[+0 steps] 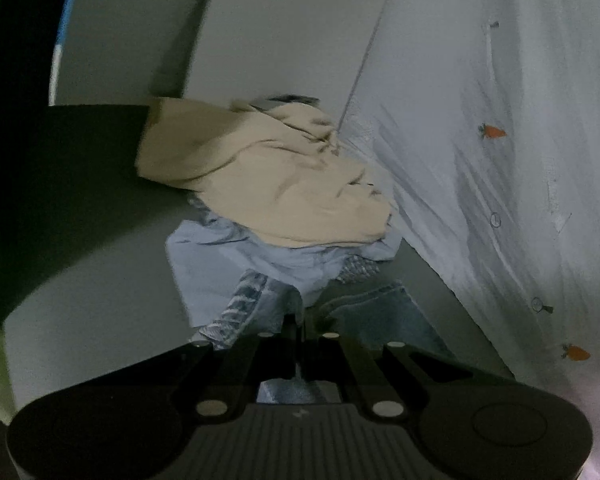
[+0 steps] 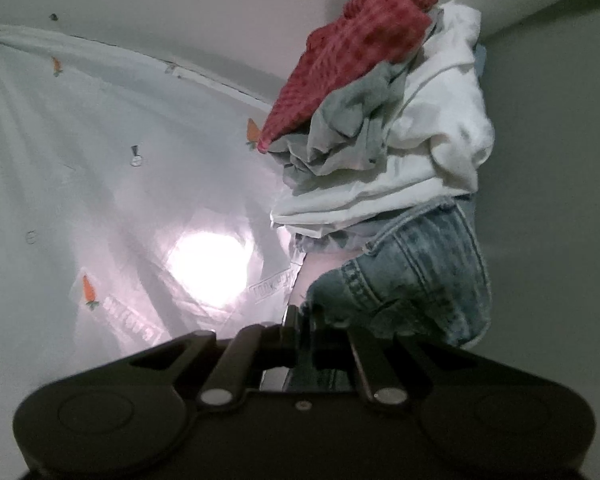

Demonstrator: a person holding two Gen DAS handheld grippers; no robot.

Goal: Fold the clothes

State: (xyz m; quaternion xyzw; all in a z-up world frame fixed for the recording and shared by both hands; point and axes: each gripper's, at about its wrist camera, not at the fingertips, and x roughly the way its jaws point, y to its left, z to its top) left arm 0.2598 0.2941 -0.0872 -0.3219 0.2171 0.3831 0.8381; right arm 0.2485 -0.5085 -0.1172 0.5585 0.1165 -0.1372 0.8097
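Observation:
A pair of washed blue jeans (image 1: 372, 304) hangs off my left gripper (image 1: 296, 322), whose fingers are pressed together on a fold of the denim. In the right wrist view my right gripper (image 2: 300, 316) is shut on the frayed edge of the same kind of denim, the jeans (image 2: 420, 264) bunching up to its right. Beyond the left gripper lie a beige garment (image 1: 268, 176) and a light blue garment (image 1: 204, 268), the beige one on top. The picture is blurred.
A white sheet with small carrots (image 1: 480, 120) covers the surface, also seen as the sheet (image 2: 100, 160) with a bright glare. A pile holds a red knit (image 2: 360, 52), a grey-green garment (image 2: 348, 132) and a white garment (image 2: 440, 120). Pale walls stand behind.

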